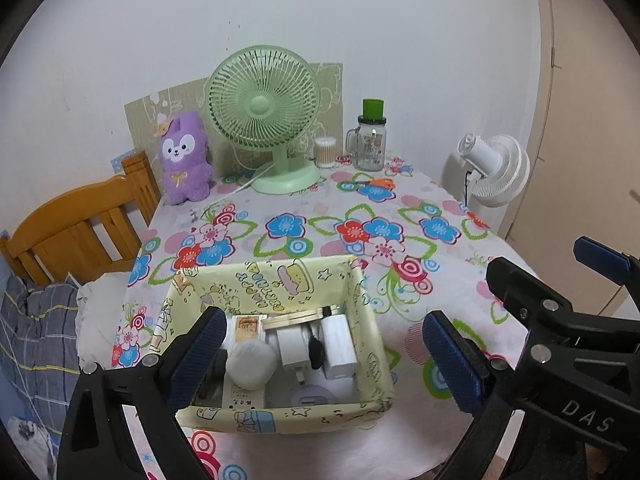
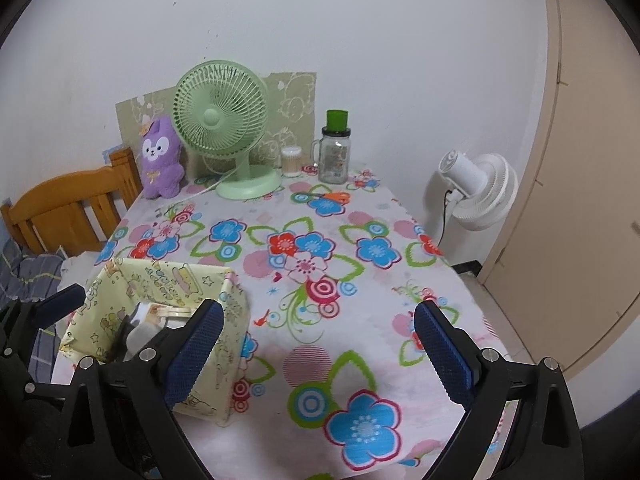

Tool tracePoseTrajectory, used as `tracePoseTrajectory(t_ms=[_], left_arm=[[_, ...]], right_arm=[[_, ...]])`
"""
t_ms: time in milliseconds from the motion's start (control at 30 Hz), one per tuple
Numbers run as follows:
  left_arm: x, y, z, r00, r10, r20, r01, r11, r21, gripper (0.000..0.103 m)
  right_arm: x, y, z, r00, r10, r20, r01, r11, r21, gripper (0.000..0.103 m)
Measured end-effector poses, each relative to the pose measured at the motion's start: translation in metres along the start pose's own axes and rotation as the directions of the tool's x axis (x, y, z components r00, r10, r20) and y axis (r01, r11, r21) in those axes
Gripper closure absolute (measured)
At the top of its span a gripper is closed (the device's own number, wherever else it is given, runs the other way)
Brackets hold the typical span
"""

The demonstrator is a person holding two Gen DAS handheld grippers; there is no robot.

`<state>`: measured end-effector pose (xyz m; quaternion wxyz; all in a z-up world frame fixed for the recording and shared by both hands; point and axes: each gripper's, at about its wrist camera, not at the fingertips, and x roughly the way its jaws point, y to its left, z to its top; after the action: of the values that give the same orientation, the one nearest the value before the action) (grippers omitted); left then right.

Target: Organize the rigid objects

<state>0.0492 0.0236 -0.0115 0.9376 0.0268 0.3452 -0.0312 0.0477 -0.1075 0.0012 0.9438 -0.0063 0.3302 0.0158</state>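
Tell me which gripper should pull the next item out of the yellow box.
Left. The left gripper, open, is centred over the yellow box and its contents; the right gripper, open, faces bare tablecloth beside it.

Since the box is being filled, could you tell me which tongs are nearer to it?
Left. The left tongs hover open right over the yellow box, straddling its contents. The right tongs are open beside it, over the bare floral tablecloth.

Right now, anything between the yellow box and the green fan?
Nothing stands between the yellow patterned storage box and the green desk fan: only bare floral tablecloth, and the fan's white cord near its base. Left wrist view.
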Motion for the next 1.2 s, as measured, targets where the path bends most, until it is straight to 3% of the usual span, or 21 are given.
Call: tracePoseTrajectory(t_ms=[767,1200], left_arm=[[-0.041,-0.045,-0.003,0.993,0.034,0.116,-0.030,0.999,-0.035,0.000],[-0.046,-0.045,-0.009,0.990,0.059,0.130,-0.046,0.994,-0.098,0.000]], right_arm=[[-0.041,-0.063,-0.004,0.994,-0.002,0.108,0.002,1.000,0.007,0.000],[-0.043,-0.086,-0.009,0.993,-0.009,0.122,0.006,0.999,0.032,0.000]])
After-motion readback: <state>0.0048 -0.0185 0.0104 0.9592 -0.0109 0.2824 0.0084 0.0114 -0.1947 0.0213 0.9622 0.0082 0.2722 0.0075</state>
